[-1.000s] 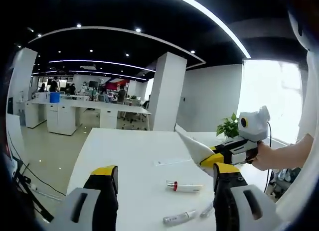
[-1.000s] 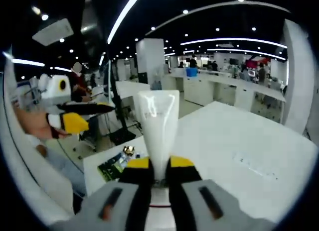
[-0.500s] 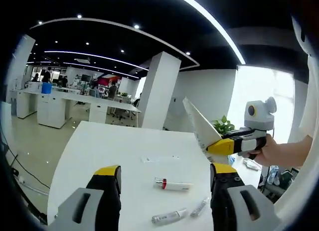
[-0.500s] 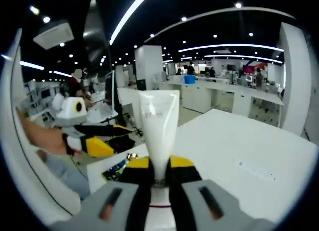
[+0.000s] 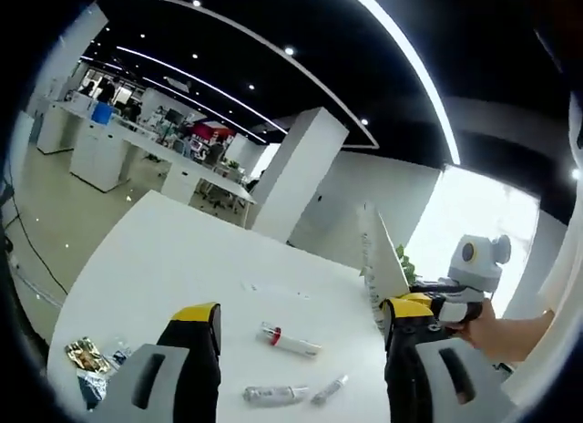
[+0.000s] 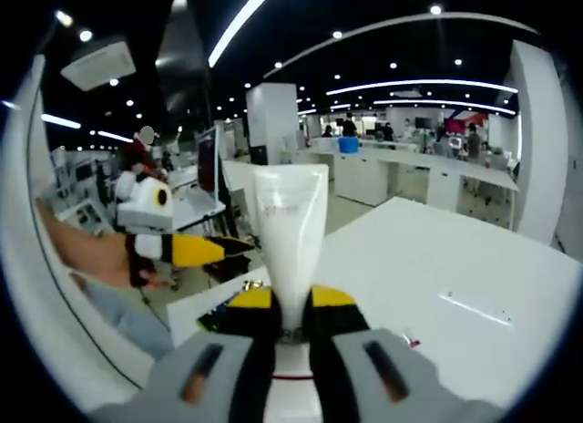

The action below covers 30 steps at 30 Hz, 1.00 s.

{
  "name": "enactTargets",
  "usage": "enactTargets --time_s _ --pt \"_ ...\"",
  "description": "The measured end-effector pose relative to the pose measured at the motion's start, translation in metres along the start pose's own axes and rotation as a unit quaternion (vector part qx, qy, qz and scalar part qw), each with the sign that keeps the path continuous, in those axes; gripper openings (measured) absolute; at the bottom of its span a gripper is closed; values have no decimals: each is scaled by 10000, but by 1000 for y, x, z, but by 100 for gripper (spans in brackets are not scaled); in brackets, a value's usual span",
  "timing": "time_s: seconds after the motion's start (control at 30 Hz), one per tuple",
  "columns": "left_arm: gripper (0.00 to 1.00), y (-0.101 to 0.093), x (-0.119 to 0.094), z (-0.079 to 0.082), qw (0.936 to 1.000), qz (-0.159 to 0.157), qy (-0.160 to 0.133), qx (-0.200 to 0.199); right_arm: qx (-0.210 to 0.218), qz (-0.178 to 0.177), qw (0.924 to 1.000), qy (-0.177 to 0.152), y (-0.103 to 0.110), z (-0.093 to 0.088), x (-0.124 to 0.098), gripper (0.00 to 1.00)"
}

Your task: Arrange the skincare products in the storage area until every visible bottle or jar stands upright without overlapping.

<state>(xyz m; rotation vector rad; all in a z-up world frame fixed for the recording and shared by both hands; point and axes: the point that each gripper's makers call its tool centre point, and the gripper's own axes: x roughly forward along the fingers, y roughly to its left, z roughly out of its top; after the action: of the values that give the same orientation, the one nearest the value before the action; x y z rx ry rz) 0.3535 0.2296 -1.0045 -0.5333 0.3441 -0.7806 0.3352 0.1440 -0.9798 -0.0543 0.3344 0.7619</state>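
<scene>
white plastic is what your right gripper (image 6: 282, 306) has between its jaws: a white tube (image 6: 290, 242), clamped near its cap end, with the flat crimped end pointing away from you. in the left gripper view the same tube (image 5: 378, 269) shows at the right, held above the white desk (image 5: 164, 277) by the right gripper (image 5: 412, 306), with your right hand (image 5: 496, 336) behind it.

your left gripper (image 5: 298, 324) has its jaws wide apart, with nothing between them, and hangs above the desk. in the gap between its jaws, three products lie flat on the desk: a white tube with a red band (image 5: 290, 342) farther off, a silvery tube (image 5: 274, 394) nearer, and a small slim tube (image 5: 328, 390) just to its right. none of the three touches another. near the desk's edge at the lower left lie some gold and dark foil sachets (image 5: 89, 359). a thin flat strip (image 5: 273, 289) lies farther back on the desk.

in the right gripper view your left gripper (image 6: 196, 251) comes in from the left, held in your left hand (image 6: 109, 259), off past the desk's edge. the desk (image 6: 474, 268) stretches away to the right, with a flat strip (image 6: 477, 306) lying on it and a small red-marked item (image 6: 412, 342) near the jaws; i cannot tell what it is. behind it all is an open office with white counters, a white pillar and ceiling lights.
</scene>
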Motion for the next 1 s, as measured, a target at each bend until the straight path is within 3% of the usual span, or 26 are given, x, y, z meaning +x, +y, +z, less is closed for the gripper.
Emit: enactTargets --time_s 0.17,0.27,0.4,0.7,0.77,0.83,1.0 --pt "75 -13 3 3 9986 -266 -67 -461 -143 -12 9999 -34 6 5 -3 10" --pt "75 -29 5 5 9956 -596 -122 -713 -183 -1 9998 -81 10 7 -5 10" --pt "75 -52 8 0 9904 -965 22 -988 -339 -10 9994 -34 16 4 -6 10" --pt "74 -78 20 -7 9894 -1150 -11 -885 -638 44 9979 108 32 -10 -8 10" --pt "68 -83 23 -10 9892 -1200 44 -843 -662 45 9977 118 35 -13 -10 10" --pt "60 -87 25 -18 9884 -1225 282 -854 -720 33 9973 112 36 -13 -11 10" --pt "44 -95 28 -24 9857 -1310 416 -970 -849 49 9963 148 40 -16 -11 10"
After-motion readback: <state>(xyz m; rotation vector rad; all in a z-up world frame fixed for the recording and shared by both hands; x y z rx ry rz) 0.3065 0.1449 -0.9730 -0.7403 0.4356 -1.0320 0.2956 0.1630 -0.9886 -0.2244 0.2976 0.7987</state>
